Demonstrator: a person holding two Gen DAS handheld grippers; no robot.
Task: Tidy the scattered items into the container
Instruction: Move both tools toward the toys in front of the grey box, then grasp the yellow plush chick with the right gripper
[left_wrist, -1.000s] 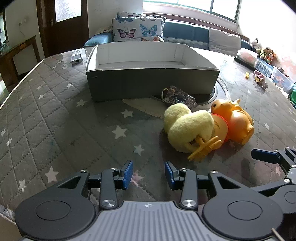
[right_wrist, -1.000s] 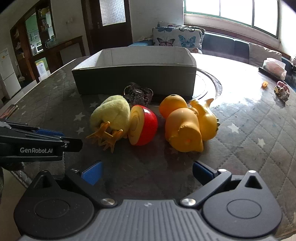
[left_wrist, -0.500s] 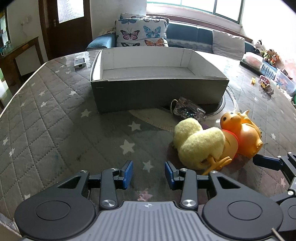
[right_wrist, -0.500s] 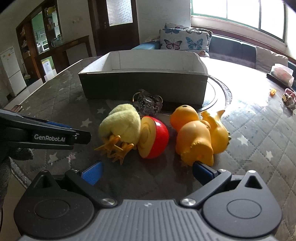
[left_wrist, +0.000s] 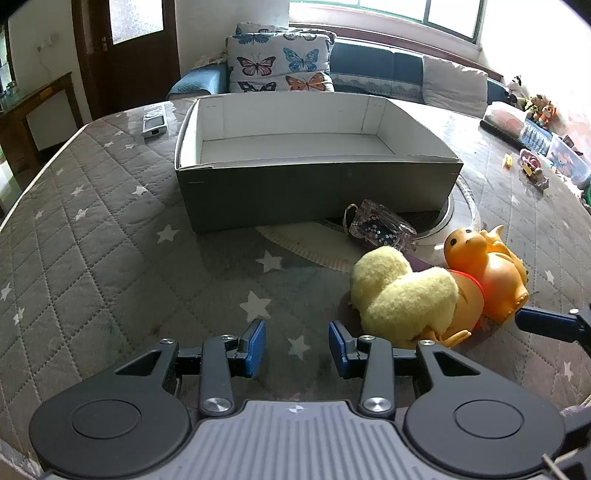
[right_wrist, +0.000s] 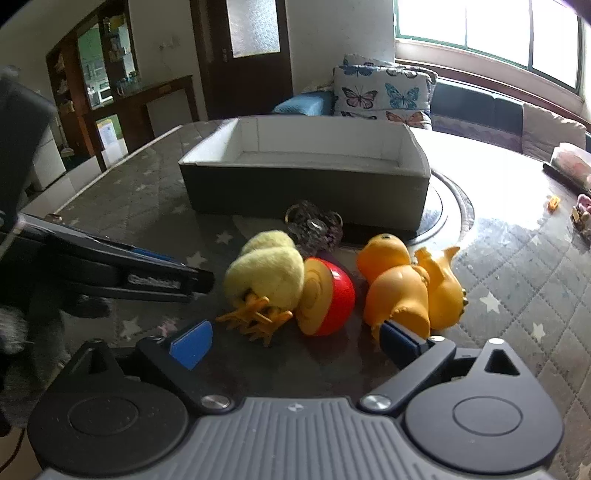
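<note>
My box (left_wrist: 317, 184) on the bench (left_wrist: 110, 236) looks empty inside. A plush chick (right_wrist: 264, 275), red ball (right_wrist: 330, 295), orange duck (right_wrist: 402, 295) and glittery pouch (left_wrist: 380, 227) lie before it. Both my left fingers (left_wrist: 297, 345) and right fingers (right_wrist: 295, 341) stand apart, holding nothing.

Both cameras now sit closer to the toys: the open right gripper (right_wrist: 295, 338) reaches the fluffy yellow plush chick (right_wrist: 264, 275), its right fingertip touching the glossy orange plastic duck (right_wrist: 400, 295).
</note>
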